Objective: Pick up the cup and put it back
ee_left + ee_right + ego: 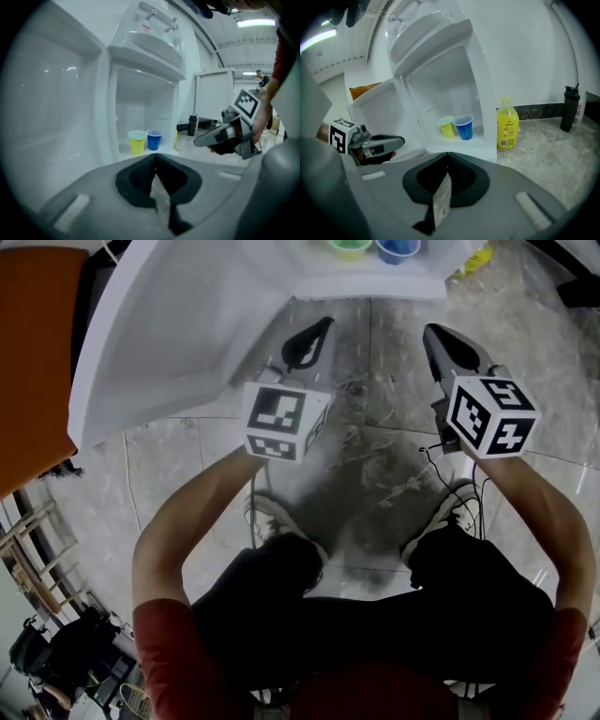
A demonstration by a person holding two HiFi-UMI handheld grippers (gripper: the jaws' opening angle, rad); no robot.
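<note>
Two cups stand side by side on the bottom shelf of an open white fridge: a yellow-green cup [447, 126] [137, 142] [351, 247] on the left and a blue cup [464, 127] [154, 139] [397, 249] on the right. My left gripper [323, 324] [155, 157] [401, 139] hangs low over the floor, short of the shelf, shut with nothing in it. My right gripper [433, 334] [448, 157] [197, 142] is level with it on the right, also shut and empty. Both point toward the fridge opening.
The fridge door [169, 334] stands open on the left, close beside the left gripper. A yellow bottle [507, 123] stands on the marble floor just right of the fridge, and a black bottle [568, 115] farther right by the wall. My feet [281, 521] are below the grippers.
</note>
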